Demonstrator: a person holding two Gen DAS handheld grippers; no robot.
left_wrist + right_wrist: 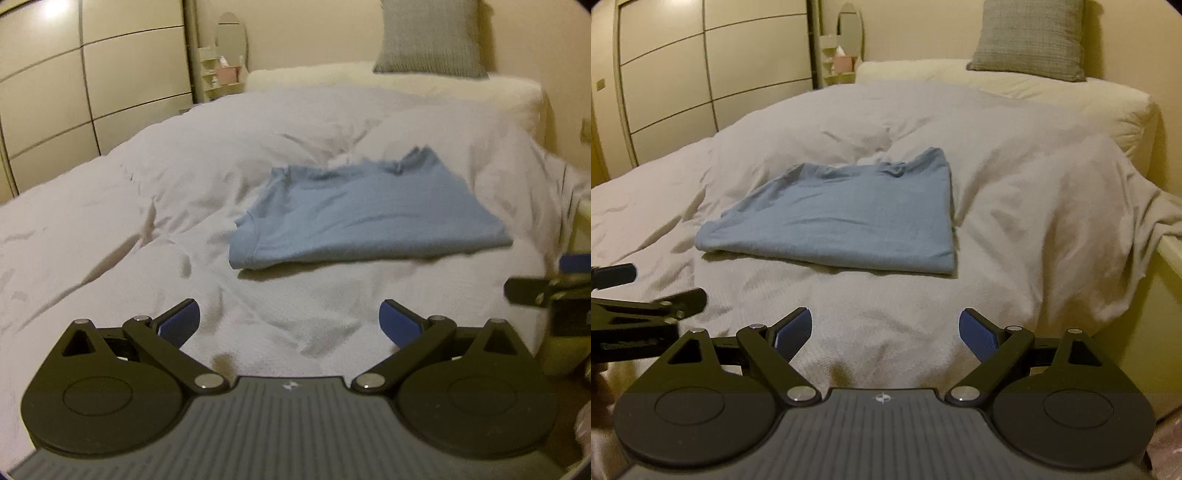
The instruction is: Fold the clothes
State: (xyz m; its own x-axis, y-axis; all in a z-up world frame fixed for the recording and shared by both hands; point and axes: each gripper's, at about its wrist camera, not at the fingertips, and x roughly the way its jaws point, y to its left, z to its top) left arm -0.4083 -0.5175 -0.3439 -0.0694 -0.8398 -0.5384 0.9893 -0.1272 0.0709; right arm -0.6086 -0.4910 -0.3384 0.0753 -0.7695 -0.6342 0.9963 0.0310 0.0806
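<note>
1. The shirt (369, 214) lies on the bed (110, 221), already folded into a rough rectangle, with its collar end toward the pillow (430, 37). Whether more folds are wanted, one moment cannot say.
2. The left gripper (290, 325) hangs over the near bedding with its fingers (181, 323) spread wide, holding nothing. The right gripper (885, 330) does likewise, fingers (979, 334) released and empty. Both sit well short of the shirt.
3. Risk: the duvet is soft and creased. A pinch at the shirt's near edge could catch bedding along with cloth and drag both.
4. Risk: the folded layers look loose at the left corner. Gripping only the top layer would likely peel the fold open.
5. Risk: the far edge is bunched near the collar, so another fold could turn out lopsided unless it is smoothed.
6. Risk: the grippers hover close side by side, so a hasty reach could knock them together.
</note>
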